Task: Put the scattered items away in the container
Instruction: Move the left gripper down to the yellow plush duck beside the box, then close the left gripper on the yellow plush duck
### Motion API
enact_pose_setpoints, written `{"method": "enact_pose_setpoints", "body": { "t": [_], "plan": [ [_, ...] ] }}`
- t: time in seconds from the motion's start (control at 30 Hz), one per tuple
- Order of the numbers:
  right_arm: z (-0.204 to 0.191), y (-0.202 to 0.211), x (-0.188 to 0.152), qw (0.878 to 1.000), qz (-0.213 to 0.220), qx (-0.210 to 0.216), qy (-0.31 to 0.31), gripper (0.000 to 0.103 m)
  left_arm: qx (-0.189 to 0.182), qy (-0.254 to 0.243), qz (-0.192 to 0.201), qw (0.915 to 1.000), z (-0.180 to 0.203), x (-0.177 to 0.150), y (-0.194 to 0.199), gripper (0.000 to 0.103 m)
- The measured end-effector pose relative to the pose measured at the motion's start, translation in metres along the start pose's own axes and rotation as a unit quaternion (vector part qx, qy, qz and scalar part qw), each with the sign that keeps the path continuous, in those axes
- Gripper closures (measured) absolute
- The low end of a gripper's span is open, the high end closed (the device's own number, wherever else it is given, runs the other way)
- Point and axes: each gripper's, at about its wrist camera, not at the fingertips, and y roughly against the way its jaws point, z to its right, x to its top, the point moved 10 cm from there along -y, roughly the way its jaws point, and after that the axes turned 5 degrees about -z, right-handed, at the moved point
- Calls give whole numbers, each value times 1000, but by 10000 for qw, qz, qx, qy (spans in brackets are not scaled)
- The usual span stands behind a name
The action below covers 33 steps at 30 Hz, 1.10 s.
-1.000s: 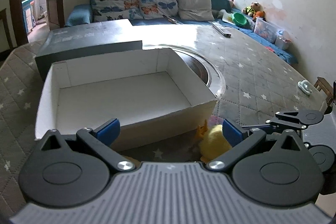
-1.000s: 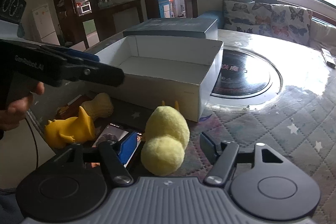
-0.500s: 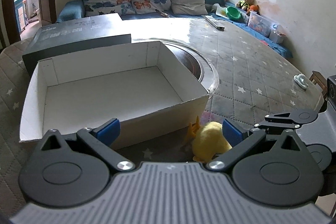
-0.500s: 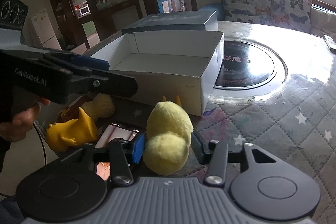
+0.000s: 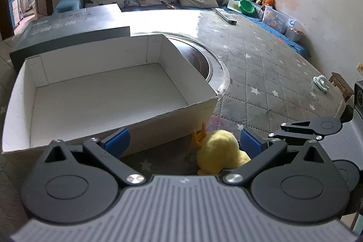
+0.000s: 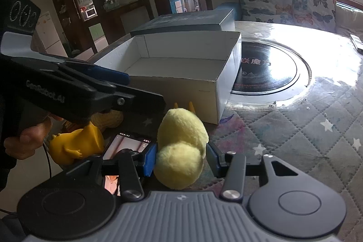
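Observation:
A yellow plush duck [image 6: 181, 146] lies on the table just in front of the white open box [image 6: 181, 85]. My right gripper [image 6: 181, 159] is shut on it, both blue pads pressing its round lower part. In the left wrist view the plush duck [image 5: 217, 146] shows beside the box's near corner [image 5: 199, 106], with part of the right gripper [image 5: 310, 126] to its right. My left gripper [image 5: 183, 141] hangs open over the box's front wall, holding nothing. A yellow rubber toy [image 6: 77, 142], a peanut-shaped toy [image 6: 109, 117] and a phone [image 6: 129, 142] lie left of the duck.
A dark box lid [image 5: 68, 28] rests behind the white box. A round glass turntable [image 6: 283, 74] sits in the table's middle. A remote [image 5: 225, 15] and a small pale object [image 5: 320, 83] lie far off. A person's hand [image 6: 25, 137] grips the left tool.
My right gripper's jaws have come together onto the plush duck. The left gripper has edged forward and slightly down toward the box's front wall.

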Motion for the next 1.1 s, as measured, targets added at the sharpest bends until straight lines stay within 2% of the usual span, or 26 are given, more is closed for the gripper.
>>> {"method": "enact_pose_setpoints", "body": {
  "t": [0.27, 0.43, 0.9, 0.97, 1.1],
  "plan": [
    [0, -2, 0, 10000, -11, 40, -25, 55, -37, 9, -110, 9999, 4, -3, -9, 0],
    [-2, -2, 0, 10000, 6, 47, 19, 59, -145, 82, -191, 9997, 5, -5, -15, 1],
    [-5, 3, -1, 9999, 90, 81, 66, 61, -508, 297, -330, 9977, 9, -9, -23, 12],
    [-4, 3, -1, 9999, 91, 89, 70, 61, -552, 311, -350, 9974, 10, -9, -25, 18],
    [-3, 3, -2, 9999, 88, 105, 51, 61, -607, 313, -406, 9968, 13, -9, -29, 21]
  ]
}}
